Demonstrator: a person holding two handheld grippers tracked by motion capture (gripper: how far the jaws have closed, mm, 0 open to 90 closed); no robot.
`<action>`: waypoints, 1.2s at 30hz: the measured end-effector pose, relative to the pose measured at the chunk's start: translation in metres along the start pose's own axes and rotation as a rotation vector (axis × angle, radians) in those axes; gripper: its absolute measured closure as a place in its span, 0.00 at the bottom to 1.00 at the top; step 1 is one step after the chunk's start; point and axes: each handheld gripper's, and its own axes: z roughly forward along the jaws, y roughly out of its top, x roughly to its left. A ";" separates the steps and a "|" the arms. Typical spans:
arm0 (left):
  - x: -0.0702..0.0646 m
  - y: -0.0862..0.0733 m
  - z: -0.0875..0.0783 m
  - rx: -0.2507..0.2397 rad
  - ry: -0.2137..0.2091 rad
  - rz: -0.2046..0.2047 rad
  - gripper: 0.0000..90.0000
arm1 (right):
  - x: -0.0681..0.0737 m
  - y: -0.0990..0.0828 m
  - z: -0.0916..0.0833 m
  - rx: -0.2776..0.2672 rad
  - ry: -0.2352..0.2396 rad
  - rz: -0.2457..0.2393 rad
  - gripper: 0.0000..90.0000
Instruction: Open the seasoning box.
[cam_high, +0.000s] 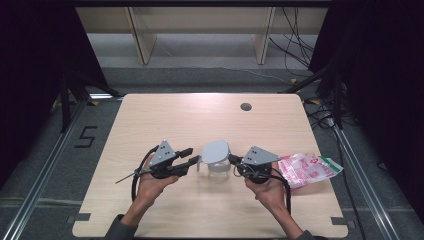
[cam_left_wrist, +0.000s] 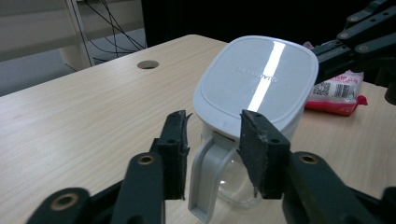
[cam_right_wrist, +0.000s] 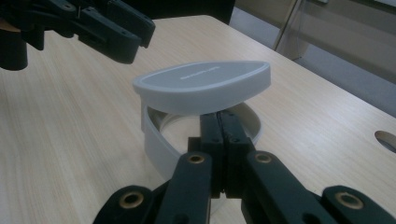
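Black left gripper (cam_left_wrist: 212, 140) straddling jug handle (cam_left_wrist: 210, 179), right gripper (cam_right_wrist: 219, 123) pinched under tilted lid (cam_right_wrist: 203, 86)

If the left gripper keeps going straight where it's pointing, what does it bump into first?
Most likely the jug's handle. In the left gripper view the left gripper has its jaws open on either side of that handle, so it would probably slide around it and then meet the jug itself.

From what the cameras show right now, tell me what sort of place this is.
Probably a lab or a data-recording workstation, not a home. A bare wooden table stands between dark curtains, loose cables trail across the floor, and a number is taped on the floor beside a metal rail.
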 end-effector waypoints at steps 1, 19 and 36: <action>0.000 -0.001 -0.001 -0.002 -0.002 -0.005 0.64 | 0.000 0.000 0.000 0.002 0.005 -0.005 1.00; -0.001 -0.021 -0.018 0.054 0.020 -0.007 0.48 | 0.006 0.009 0.007 -0.015 0.026 -0.024 1.00; -0.002 -0.027 -0.026 0.076 0.026 -0.025 0.38 | 0.017 0.020 0.018 -0.029 0.044 -0.030 1.00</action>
